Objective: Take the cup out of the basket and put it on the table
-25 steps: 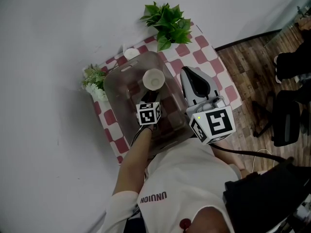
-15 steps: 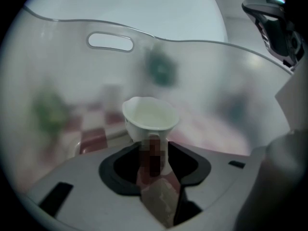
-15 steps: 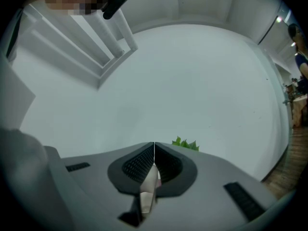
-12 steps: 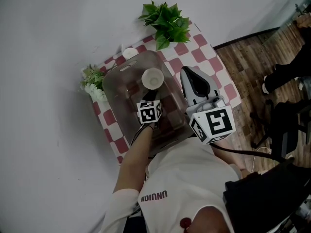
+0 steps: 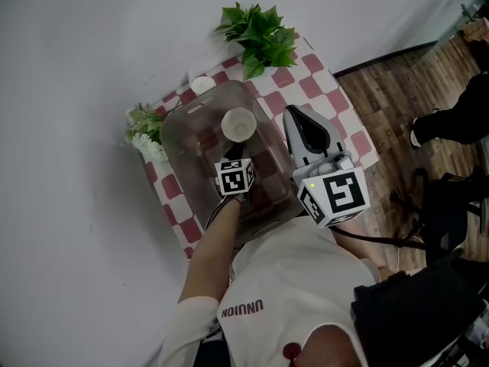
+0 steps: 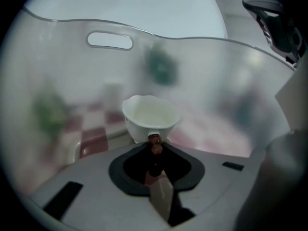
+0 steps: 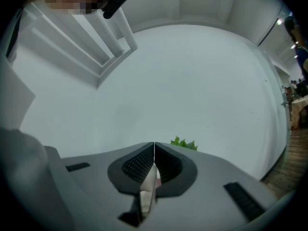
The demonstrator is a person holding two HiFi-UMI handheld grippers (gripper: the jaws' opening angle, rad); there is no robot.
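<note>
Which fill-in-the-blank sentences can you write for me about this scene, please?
1. The white cup stands inside the translucent ___.
2. The jaws of the right gripper are ___, with nothing between them.
3. The leafy plant at the far corner of the table is ___ in colour.

Missing words: basket; shut; green.

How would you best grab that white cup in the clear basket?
Probably pinch the thin rim of the cup from above, through the open top of the basket. It stands upright, mouth open, and the basket walls block a sideways approach.
</note>
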